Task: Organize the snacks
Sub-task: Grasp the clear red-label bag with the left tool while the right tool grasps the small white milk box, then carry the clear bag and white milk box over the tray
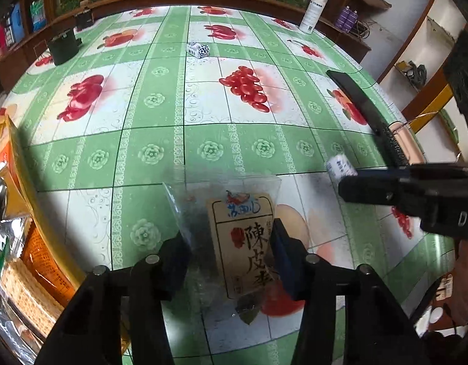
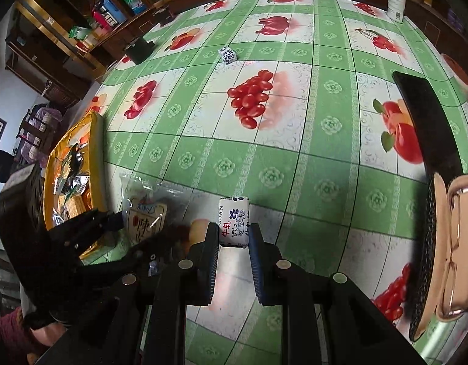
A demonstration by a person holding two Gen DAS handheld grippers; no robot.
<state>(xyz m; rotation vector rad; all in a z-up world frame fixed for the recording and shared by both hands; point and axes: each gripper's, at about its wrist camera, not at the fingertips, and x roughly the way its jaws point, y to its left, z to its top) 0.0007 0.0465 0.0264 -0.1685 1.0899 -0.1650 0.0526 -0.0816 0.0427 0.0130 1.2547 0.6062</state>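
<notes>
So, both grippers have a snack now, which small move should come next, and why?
Probably carry the left gripper, its jaws around the clear plum packet, sideways to the yellow tray and let go there. The tray lies right next to it and already holds other snacks. The right gripper, shut on the candy, is farther away and can follow.

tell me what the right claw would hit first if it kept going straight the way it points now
Beyond the candy it grips, the right claw points steeply down at bare green tablecloth, so probably the cloth first. The second candy lies much farther off.
</notes>
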